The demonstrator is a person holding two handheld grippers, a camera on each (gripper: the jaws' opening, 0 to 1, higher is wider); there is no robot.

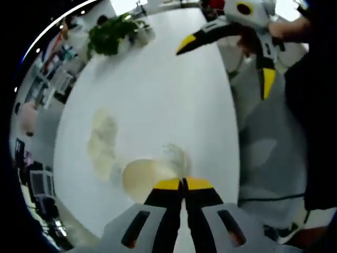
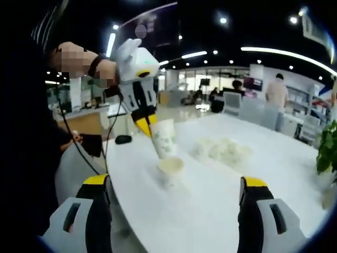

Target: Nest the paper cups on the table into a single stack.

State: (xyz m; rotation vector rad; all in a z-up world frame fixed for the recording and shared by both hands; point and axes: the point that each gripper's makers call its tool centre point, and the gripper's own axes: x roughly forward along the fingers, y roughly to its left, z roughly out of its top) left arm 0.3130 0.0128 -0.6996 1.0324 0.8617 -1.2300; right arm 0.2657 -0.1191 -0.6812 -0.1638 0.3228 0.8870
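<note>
While the left gripper [image 2: 145, 125] pinches a cup [image 2: 164, 138] by its thin, crushable rim, the right gripper [image 2: 176, 192] gapes empty.

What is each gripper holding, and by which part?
The left gripper holds a paper cup by its rim. The right gripper is open and holds nothing.

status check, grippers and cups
Left gripper shut on paper cup, above upright cup. Right gripper open, empty. More cups lying behind.

white paper cup [image 2: 163, 138] held tilted above upright cup [image 2: 171, 169].
</note>
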